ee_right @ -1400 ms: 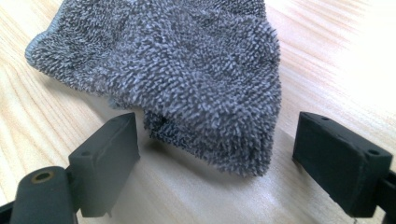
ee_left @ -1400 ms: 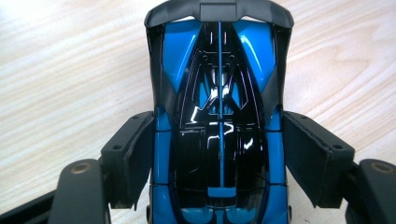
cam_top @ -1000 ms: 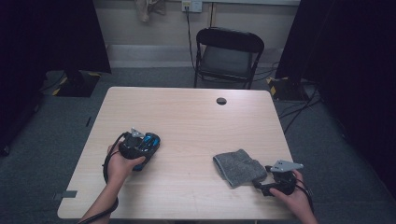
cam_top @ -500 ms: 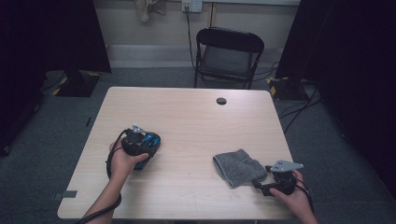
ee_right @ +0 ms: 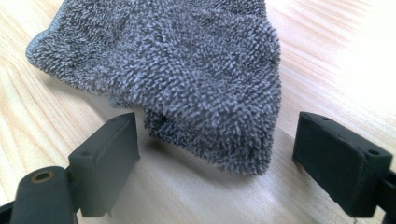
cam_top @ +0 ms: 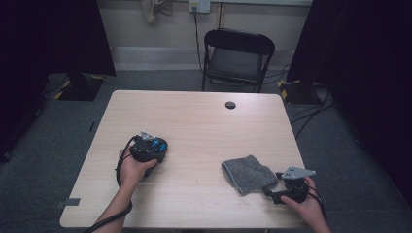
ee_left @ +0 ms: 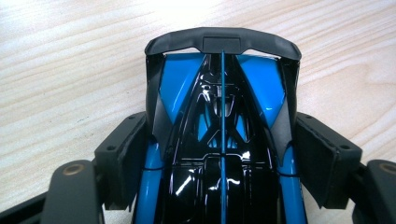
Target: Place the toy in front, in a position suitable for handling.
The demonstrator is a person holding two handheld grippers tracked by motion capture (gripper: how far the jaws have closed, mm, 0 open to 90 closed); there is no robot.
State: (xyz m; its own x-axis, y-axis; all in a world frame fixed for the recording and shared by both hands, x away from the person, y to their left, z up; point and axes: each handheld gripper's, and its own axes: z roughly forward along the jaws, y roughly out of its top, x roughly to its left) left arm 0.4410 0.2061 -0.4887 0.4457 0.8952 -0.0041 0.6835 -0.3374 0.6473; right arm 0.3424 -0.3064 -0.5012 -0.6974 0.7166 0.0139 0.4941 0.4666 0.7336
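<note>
Left gripper (ee_left: 219,154) clamps a blue-and-black toy car (ee_left: 219,116); right gripper (ee_right: 224,163) – jaws apart – faces a grey cloth (ee_right: 177,70).

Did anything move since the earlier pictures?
Hardly. The left gripper with the toy car between its jaws slid slightly toward the person. The right gripper stayed open at the cloth, which has not moved.
</note>
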